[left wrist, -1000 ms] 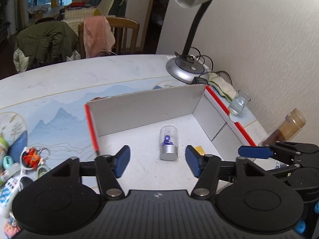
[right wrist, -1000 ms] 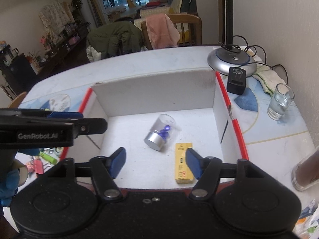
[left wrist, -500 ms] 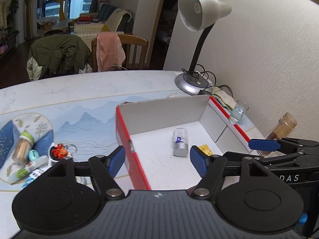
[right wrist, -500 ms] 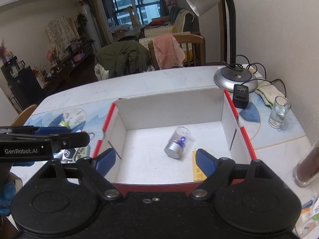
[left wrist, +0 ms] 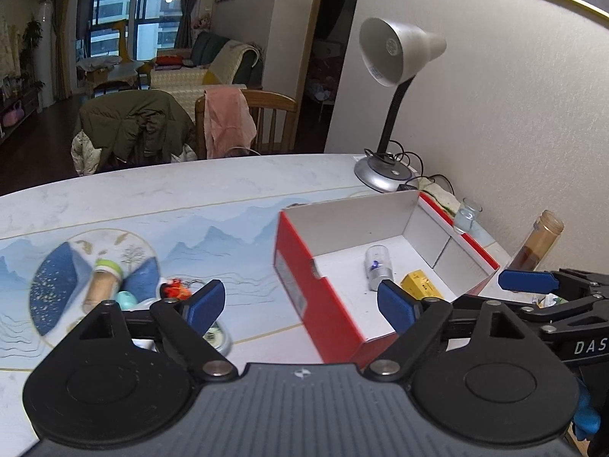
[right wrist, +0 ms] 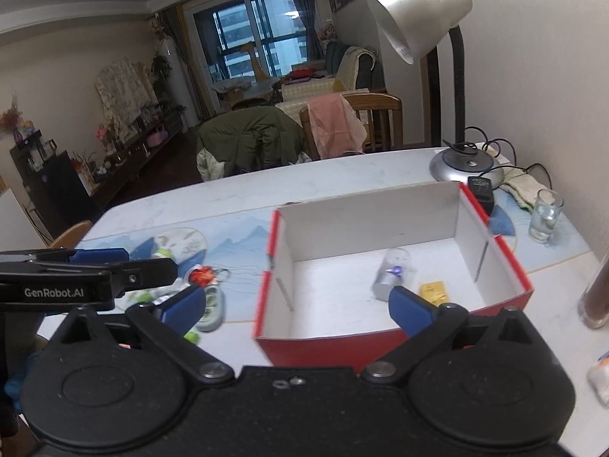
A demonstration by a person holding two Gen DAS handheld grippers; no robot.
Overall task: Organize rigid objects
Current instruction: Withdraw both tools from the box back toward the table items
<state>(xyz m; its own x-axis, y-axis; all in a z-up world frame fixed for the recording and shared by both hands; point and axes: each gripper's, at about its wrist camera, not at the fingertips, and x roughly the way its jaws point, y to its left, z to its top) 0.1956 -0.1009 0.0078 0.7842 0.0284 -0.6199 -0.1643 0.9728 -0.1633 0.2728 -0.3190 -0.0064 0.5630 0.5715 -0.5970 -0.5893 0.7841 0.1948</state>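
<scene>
Both hand-held grippers empty, 2 items boxed, a cluster left on the worktop

We see the left hand-held gripper (left wrist: 300,304) and the right hand-held gripper (right wrist: 297,304) with jaws that have just been opening, now spread wide and released, nothing between the pads. Just beyond them sits the red box (right wrist: 380,346), which holds a clear capsule with a silver cap (right wrist: 392,270) lying on its side and a small yellow packet (right wrist: 434,291) beside it, so we judge the sorting begun. To the left of the box, on the worktop (left wrist: 190,190), a cork-coloured jar with a green lid (left wrist: 101,278), an orange keyring (right wrist: 201,274) and other small, blurred pieces are not yet boxed. Legible writing: "GenRobot.AI" on the left tool, "DAS" on the right; the packet's print is too small to read.
</scene>
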